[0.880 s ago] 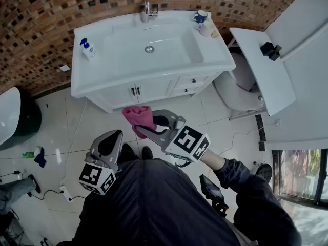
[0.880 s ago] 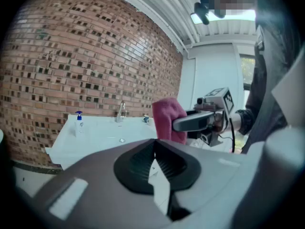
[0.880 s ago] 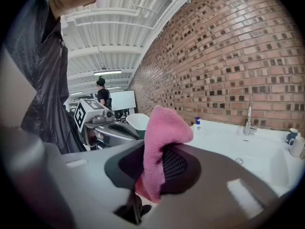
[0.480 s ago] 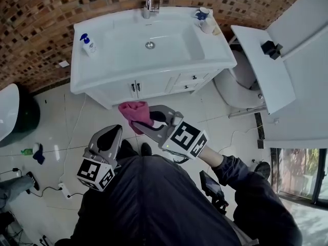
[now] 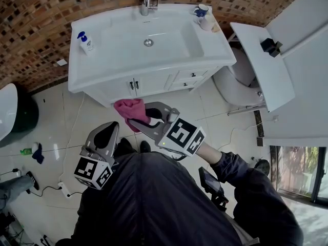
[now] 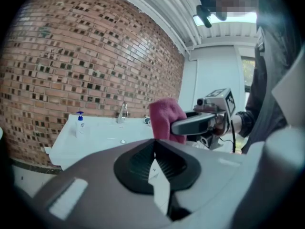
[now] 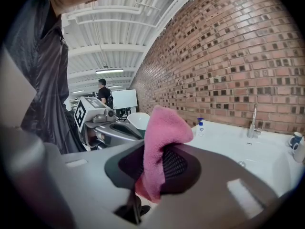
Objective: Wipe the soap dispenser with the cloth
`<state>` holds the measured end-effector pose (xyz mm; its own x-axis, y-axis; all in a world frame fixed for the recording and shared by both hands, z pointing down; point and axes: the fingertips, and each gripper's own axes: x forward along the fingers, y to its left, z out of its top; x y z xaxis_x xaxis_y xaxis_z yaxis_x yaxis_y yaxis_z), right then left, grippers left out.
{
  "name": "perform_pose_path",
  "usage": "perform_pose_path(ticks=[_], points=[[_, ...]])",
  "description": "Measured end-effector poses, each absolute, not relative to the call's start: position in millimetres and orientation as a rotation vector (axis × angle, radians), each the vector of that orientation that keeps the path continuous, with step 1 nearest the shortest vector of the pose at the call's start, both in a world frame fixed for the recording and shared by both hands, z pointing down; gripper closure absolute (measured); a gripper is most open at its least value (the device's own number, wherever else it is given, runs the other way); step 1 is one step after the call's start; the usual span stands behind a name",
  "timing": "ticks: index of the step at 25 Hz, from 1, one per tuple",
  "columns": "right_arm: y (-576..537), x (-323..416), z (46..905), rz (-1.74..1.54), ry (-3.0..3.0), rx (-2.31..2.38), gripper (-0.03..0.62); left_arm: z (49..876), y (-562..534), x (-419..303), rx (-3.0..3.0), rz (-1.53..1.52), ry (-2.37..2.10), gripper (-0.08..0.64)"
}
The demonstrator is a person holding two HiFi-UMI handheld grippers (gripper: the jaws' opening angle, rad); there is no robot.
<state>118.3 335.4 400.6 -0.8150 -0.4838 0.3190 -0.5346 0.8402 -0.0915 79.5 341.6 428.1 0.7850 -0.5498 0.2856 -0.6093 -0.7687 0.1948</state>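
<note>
Pink cloth (image 7: 162,128) is clamped in the right gripper (image 7: 153,163), the left gripper (image 6: 153,151) is pressed together empty, and the blue-capped soap dispenser (image 5: 85,41) stands on the white vanity's (image 5: 169,60) left edge, while only the right gripper view shows a distant monitor (image 7: 125,99).

Pink is what we notice first: the cloth (image 5: 130,110) stands out against the grey jaws of the right gripper (image 5: 134,119), whose marker cube (image 5: 183,135) carries black squares on white. The left gripper (image 5: 110,130) is the same grey with ribbed black pads, and the left cube (image 5: 93,171) bears the same black-and-white pattern. We see a white vanity (image 5: 102,81) and a soap dispenser (image 5: 85,41) with a blue pump over a pale body (its label is too small for us to read). The brick wall (image 5: 41,9) is mottled red-brown, flecked with dark and cream bricks. The floor (image 5: 56,122) is pale glossy tile, the mug (image 5: 201,10) blue and white, the jacket (image 5: 154,199) near black.
</note>
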Motion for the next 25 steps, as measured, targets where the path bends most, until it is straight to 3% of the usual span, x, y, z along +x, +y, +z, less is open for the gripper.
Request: perform_pose_path(ticks=[16,25], points=[[288,110,415,0.309,-2.745,0.764,0.523,431,291,69,2.632,0.302,-0.999,0.56],[174,75,425,0.31,-2.688,0.807,0.523,445,191,31,2.58,0.305,-0.998,0.56]])
